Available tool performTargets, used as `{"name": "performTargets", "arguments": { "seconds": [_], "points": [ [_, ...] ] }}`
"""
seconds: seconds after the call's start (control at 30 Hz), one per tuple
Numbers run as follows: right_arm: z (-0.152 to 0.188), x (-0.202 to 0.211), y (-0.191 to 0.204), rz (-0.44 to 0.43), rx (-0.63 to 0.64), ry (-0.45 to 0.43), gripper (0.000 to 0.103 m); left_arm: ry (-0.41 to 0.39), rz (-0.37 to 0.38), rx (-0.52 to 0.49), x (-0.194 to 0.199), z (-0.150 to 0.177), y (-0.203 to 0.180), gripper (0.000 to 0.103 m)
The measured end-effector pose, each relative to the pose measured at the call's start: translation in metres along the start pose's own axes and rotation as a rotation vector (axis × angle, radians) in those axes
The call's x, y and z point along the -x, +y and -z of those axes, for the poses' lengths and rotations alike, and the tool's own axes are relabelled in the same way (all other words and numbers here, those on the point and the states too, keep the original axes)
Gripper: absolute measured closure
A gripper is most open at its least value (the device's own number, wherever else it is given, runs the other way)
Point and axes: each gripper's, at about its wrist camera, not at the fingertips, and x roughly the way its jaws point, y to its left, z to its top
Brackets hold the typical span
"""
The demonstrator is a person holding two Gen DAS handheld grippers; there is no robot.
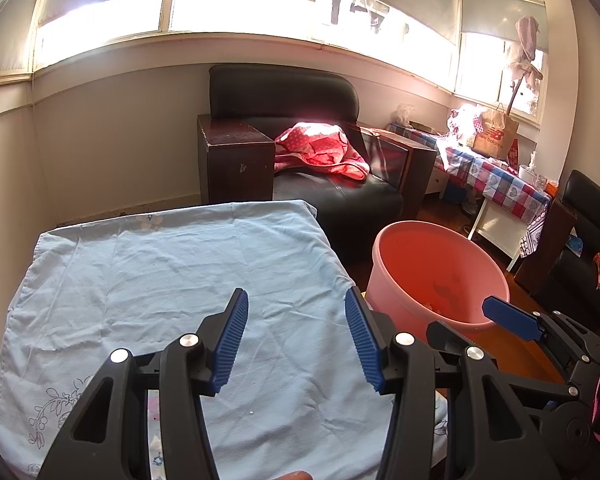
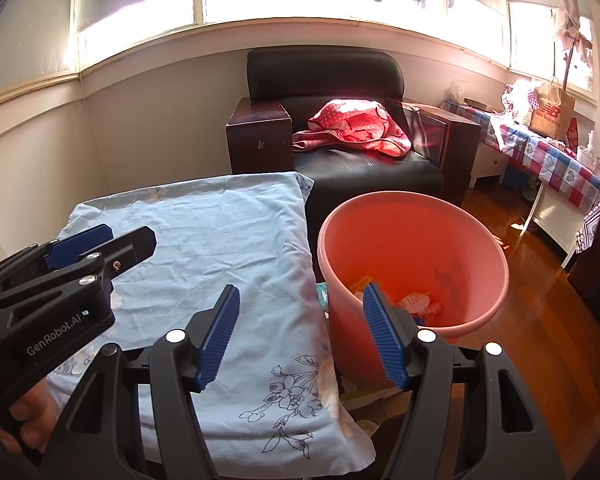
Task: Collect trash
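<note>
A pink plastic bucket (image 2: 456, 240) stands on the wooden floor right of the cloth-covered table; crumpled wrappers (image 2: 414, 304) lie at its bottom. In the left wrist view the same bucket (image 1: 420, 264) sits right of the table. My left gripper (image 1: 296, 300) is open over the light blue cloth (image 1: 160, 280), with nothing between its blue pads. My right gripper (image 2: 300, 296) is open too, empty, straddling the table's right edge and the bucket's near rim. The right gripper's fingertip (image 1: 508, 316) shows at right in the left view. The left gripper (image 2: 80, 248) shows at left in the right view.
A black armchair (image 2: 340, 128) with a red dotted cloth (image 2: 356, 124) stands behind the table. A side table with a checked cloth (image 2: 560, 164) and a paper bag (image 2: 550, 114) runs along the right wall. Another dark chair (image 1: 588, 232) is at far right.
</note>
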Motion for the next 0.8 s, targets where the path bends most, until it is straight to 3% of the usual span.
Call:
{"name": "performTargets", "arguments": {
  "seconds": [0.8],
  "points": [
    [-0.0001, -0.0025, 0.0027, -0.001, 0.006, 0.003, 0.038, -0.001, 0.002, -0.003, 0.0021, 0.0009, 0.0007, 0.053]
  ]
}}
